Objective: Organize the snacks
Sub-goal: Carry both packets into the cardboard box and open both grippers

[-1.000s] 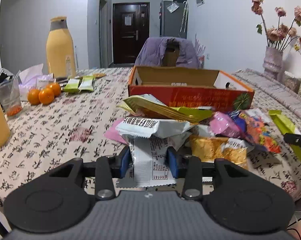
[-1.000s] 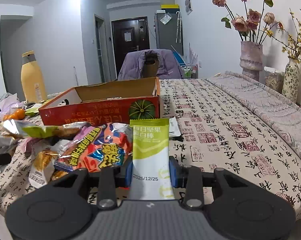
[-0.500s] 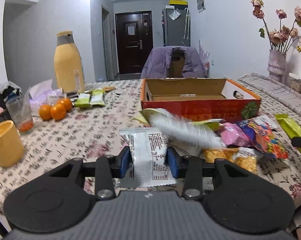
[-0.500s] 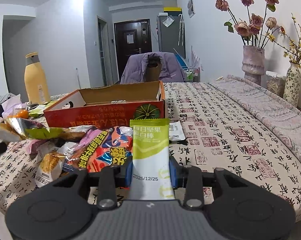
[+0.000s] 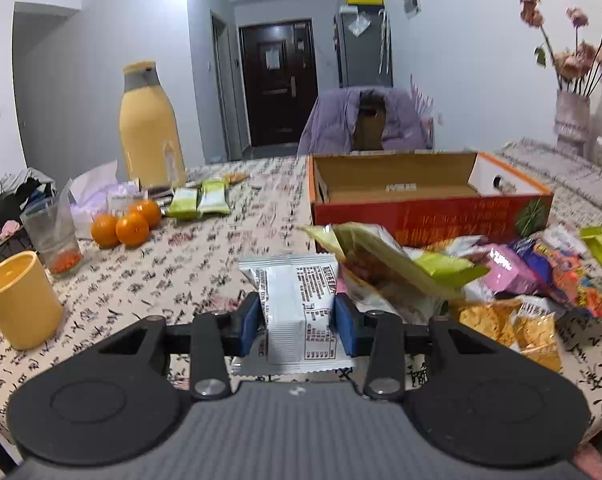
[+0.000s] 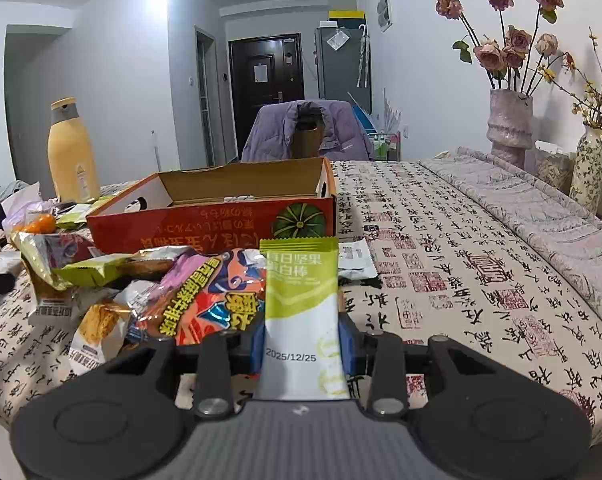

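My left hand-held gripper (image 5: pixel 297 322) clamps a silver packet (image 5: pixel 297 312) above the surface (image 5: pixel 181 264); my right hand-held gripper (image 6: pixel 301 340) clamps a green bar (image 6: pixel 301 300). Both wrappers are slick and could slip short of the orange box (image 5: pixel 421 216), or snag the snack pile (image 5: pixel 481 280).

Calligraphy-print table (image 6: pixel 441 248) — orange box (image 6: pixel 221 228), snack pile (image 6: pixel 149 280) (perhaps chips), oranges (image 5: pixel 125 226).

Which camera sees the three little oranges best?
The left wrist view. The three oranges sit together in the open beside a clear plastic cup. The right wrist view catches only one orange at its far left edge, half hidden behind wrappers.
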`<state>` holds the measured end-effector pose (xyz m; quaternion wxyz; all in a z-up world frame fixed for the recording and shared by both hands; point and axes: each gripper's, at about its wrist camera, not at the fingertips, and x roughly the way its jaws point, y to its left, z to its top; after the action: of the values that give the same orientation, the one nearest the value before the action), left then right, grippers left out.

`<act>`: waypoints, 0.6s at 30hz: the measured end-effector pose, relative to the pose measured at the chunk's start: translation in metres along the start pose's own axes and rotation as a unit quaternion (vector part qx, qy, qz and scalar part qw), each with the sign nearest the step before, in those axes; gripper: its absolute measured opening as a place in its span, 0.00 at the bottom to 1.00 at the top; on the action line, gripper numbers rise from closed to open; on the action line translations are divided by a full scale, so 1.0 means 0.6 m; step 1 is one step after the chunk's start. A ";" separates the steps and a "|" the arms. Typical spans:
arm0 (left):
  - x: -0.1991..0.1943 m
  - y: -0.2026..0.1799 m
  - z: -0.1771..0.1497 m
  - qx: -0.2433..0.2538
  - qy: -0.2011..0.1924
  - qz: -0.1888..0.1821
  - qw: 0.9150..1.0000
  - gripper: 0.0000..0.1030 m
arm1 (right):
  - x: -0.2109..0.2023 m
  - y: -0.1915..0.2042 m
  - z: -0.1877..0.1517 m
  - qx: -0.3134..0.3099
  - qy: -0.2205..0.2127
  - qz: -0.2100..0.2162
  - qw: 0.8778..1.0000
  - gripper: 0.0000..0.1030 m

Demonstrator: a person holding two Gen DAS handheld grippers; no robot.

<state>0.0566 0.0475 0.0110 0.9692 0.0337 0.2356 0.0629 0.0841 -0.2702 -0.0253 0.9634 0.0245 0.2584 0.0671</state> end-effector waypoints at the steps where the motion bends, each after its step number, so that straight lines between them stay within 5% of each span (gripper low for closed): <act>1: -0.007 0.003 0.004 0.000 -0.008 0.002 1.000 0.39 | 0.001 0.000 0.002 0.000 -0.001 -0.001 1.000 0.34; 18: 0.005 -0.025 0.108 0.013 -0.063 -0.030 0.998 0.39 | 0.032 0.029 0.082 -0.017 -0.040 0.008 0.999 0.34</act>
<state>0.0909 0.0310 0.0654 0.9831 0.0429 0.1759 0.0290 0.1233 -0.2512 0.0091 0.9727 0.0126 0.2182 0.0780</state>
